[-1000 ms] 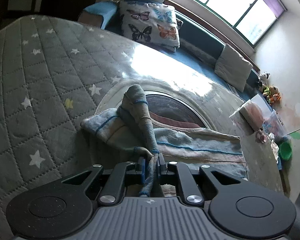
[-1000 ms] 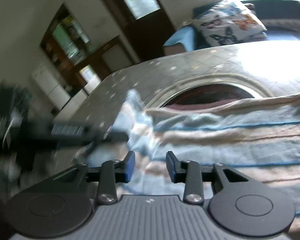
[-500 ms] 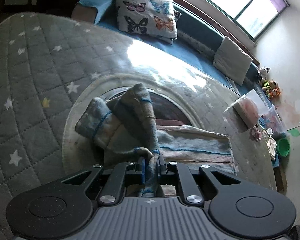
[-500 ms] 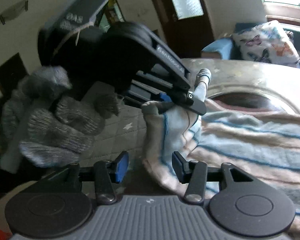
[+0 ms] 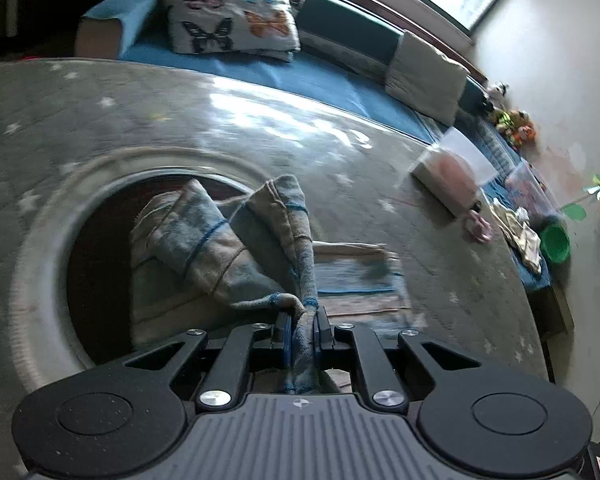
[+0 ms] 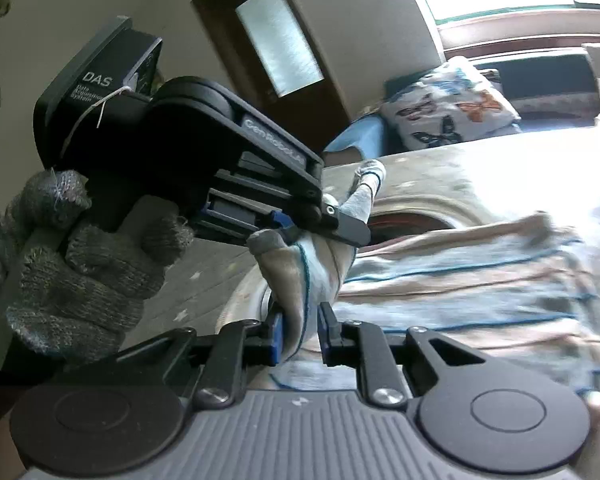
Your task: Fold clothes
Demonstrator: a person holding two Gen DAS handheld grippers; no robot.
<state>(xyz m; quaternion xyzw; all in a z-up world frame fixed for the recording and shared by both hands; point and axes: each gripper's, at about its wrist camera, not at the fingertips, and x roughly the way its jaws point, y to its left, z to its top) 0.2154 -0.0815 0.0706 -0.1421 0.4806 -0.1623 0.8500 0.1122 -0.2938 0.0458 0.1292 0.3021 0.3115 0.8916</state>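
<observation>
A pale cloth with blue and tan stripes (image 5: 204, 248) lies over a round mat (image 5: 40, 264) on the star-quilted bed. My left gripper (image 5: 302, 320) is shut on a bunched corner of it, lifted off the bed. In the right wrist view that same left gripper (image 6: 296, 236), held by a grey-gloved hand (image 6: 80, 272), hangs just ahead with the cloth (image 6: 460, 288) drooping from it. My right gripper (image 6: 300, 320) is closing its jaws on the hanging fold right below the left one, and its pads touch the fabric on both sides.
The grey quilt (image 5: 100, 120) spreads left and back. A butterfly pillow (image 5: 232, 16) and a grey cushion (image 5: 424, 76) lie on the blue bench behind. At the right are a clear bag (image 5: 448, 172), small clutter and a green bowl (image 5: 556, 244). A dark door (image 6: 280, 40) stands behind.
The left gripper carried its corner of the cloth across, folding it over the rest. The right gripper swung toward the left one and closed from wide apart onto the hanging fold.
</observation>
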